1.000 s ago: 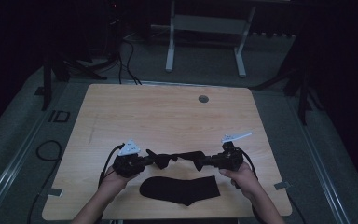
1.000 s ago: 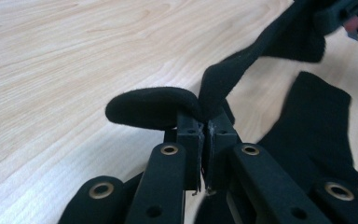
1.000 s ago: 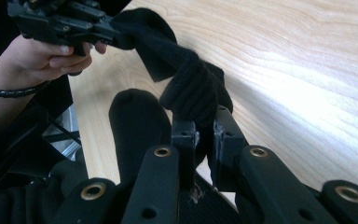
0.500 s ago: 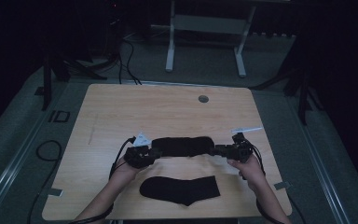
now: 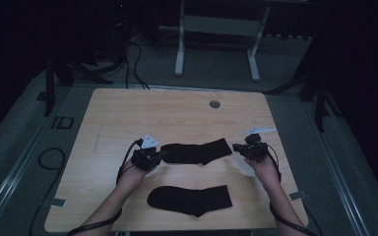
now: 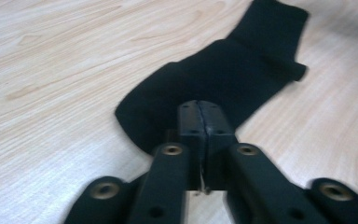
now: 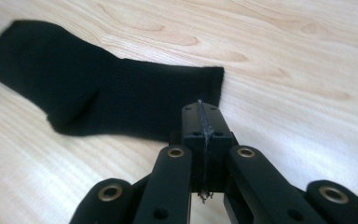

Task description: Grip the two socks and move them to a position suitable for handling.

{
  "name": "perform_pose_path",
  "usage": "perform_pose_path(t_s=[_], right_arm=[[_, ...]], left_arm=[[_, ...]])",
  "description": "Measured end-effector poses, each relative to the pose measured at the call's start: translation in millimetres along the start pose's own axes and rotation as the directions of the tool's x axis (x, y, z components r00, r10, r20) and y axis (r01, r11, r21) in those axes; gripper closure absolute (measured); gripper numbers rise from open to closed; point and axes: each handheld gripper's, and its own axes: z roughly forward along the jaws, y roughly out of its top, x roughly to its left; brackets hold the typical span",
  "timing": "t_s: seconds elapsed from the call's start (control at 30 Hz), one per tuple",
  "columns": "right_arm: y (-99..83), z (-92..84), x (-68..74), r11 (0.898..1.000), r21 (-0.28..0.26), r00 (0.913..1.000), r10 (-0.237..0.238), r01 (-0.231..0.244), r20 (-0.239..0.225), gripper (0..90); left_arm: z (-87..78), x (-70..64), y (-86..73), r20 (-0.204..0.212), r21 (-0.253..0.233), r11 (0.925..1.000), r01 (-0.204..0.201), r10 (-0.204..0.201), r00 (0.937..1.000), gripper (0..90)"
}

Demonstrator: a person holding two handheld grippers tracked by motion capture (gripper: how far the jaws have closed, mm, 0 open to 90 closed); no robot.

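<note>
High view: the pale wooden table [image 5: 128, 113] carries two black socks, one behind the other. The far sock [image 5: 197, 151] lies flat across the middle of the table, stretched between the two grippers; the near sock [image 5: 191, 199] lies flat close to the person's edge, apart from both grippers. The left gripper [image 5: 158, 156] sits at the far sock's left end, and the right gripper [image 5: 236, 147] sits just off its right end — each held in a hand coming up from the bottom edge. In the left gripper view the jaws are pressed together, pad against pad, with nothing between them, their tips over the rounded toe end of the sock [image 6: 223, 74]. In the right gripper view the jaws are likewise pressed together and empty, their tips just beside the cuff edge of the sock [image 7: 121, 98] — whether they touch it I cannot tell.
</note>
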Motion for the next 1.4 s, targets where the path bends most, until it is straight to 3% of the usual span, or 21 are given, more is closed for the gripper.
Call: perform_pose_path(t_s=[0.2,0.37,0.5,0.6,1.03,1.23,1.4], right_arm=[[14.2,29.6,10.6,0.996,0.050,0.9975,-0.069,0.070,-0.011,90.0],[17.0,48.0,11.8,0.992,0.078,0.9954,-0.096,0.095,0.008,90.0],[9.2,57.9,11.3,0.988,0.110,0.9933,-0.109,0.105,0.036,90.0],[4.2,54.8,11.9,0.992,0.095,0.9957,-0.088,0.085,0.029,90.0],[-24.8,33.4,32.1,0.990,0.084,0.9921,-0.113,0.118,-0.053,89.7],[-33.6,28.7,40.3,0.991,0.072,0.9905,-0.106,0.112,-0.088,88.7],[-41.2,23.9,48.5,0.990,0.063,0.9887,-0.122,0.127,-0.088,88.6]], left_arm=[[16.6,-5.1,10.7,-0.021,0.038,0.9976,-0.059,0.059,0.9980,89.7],[32.7,2.5,7.4,-0.049,0.079,0.9944,-0.069,0.074,0.9961,89.7],[39.2,6.4,1.4,-0.048,0.110,0.9912,-0.074,0.080,0.9957,89.7],[38.7,9.1,-1.8,-0.039,0.124,0.9907,-0.057,0.062,0.9973,89.7],[13.2,2.3,-21.3,-0.030,0.153,0.9814,-0.115,0.121,0.9922,89.7],[0.9,-3.3,-33.3,-0.024,0.147,0.9818,-0.120,0.125,0.9919,89.7],[-3.7,-4.9,-38.0,-0.017,0.141,0.9839,-0.110,0.114,0.9934,89.7]])
